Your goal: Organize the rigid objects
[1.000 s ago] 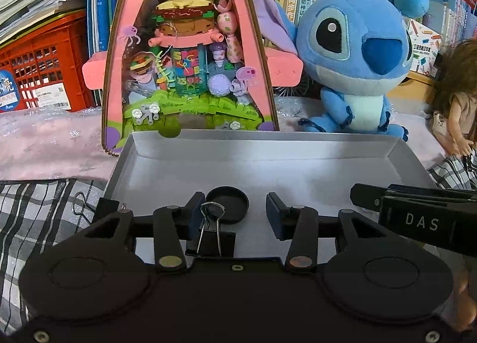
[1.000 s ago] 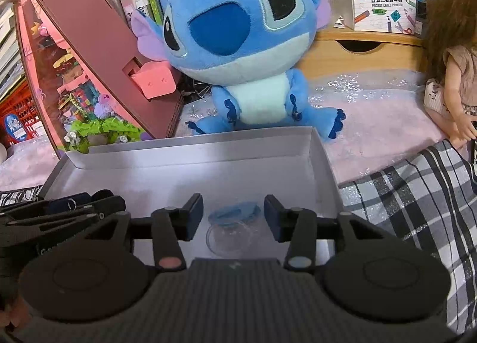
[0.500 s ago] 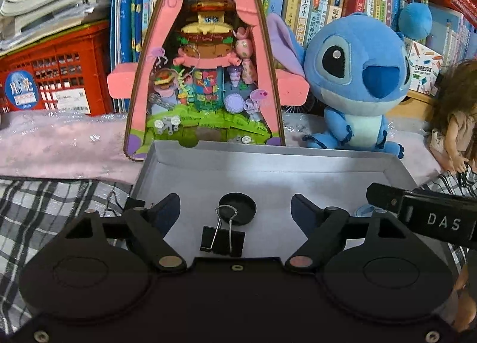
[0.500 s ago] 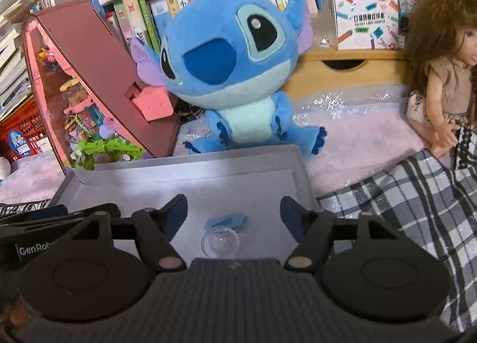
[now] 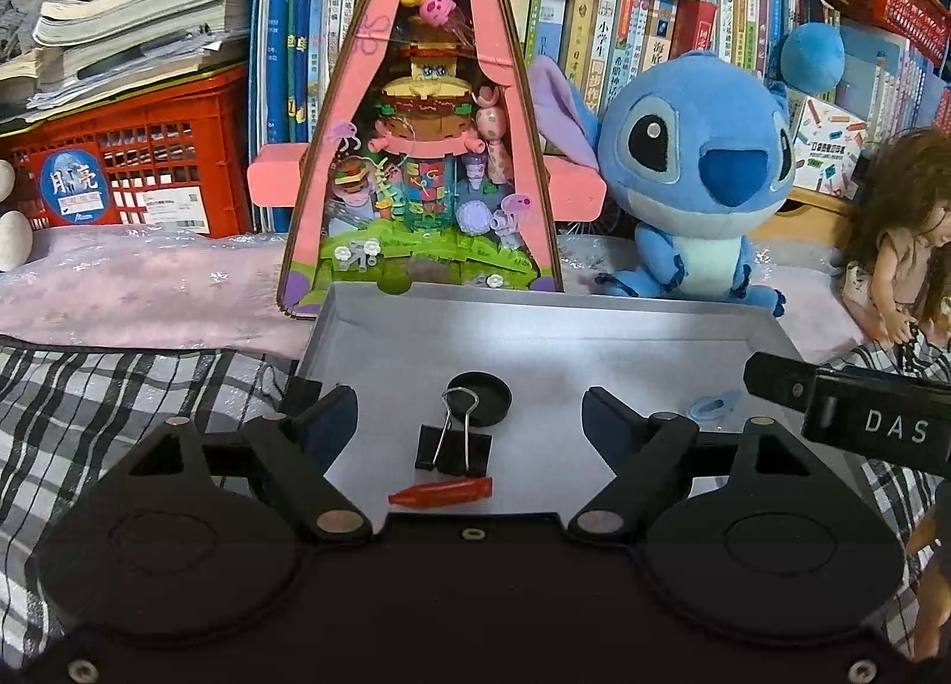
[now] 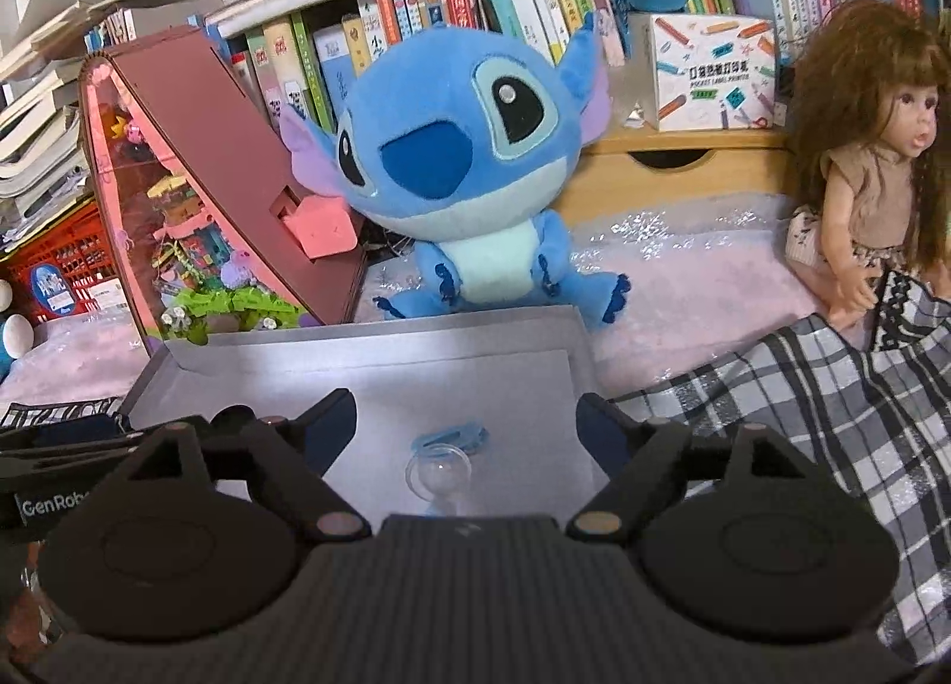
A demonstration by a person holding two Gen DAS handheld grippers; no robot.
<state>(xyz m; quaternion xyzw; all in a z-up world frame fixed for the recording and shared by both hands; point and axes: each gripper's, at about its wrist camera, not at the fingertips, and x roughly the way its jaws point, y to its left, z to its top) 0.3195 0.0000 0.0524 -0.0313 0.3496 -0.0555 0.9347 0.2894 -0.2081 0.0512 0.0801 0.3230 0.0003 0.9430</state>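
Grey tray [image 5: 594, 321] on the checked cloth, holding all the small rigid items.

Left gripper [image 5: 469, 416]: jaws wide, nothing between the pads; poised above the near left part of the tray. Black binder clip [image 5: 454, 449] flat on the tray floor under it, wire handles toward the far side, touching a round black cap [image 5: 484, 399]. Red bottle-shaped piece [image 5: 443, 492] just nearer, on its side.

Right gripper [image 6: 466, 422]: jaws opening, empty. Below it, small blue clip [image 6: 454, 437] and clear dome-shaped piece [image 6: 438, 473], touching or nearly so.

Handling, judged: all light and stiff. Binder clip best pinched across its black body, not the springy wires. Clear dome smooth, likely slippery and prone to crack; grasp low across the rim, gently. Red piece liable to roll; pinch mid-length.
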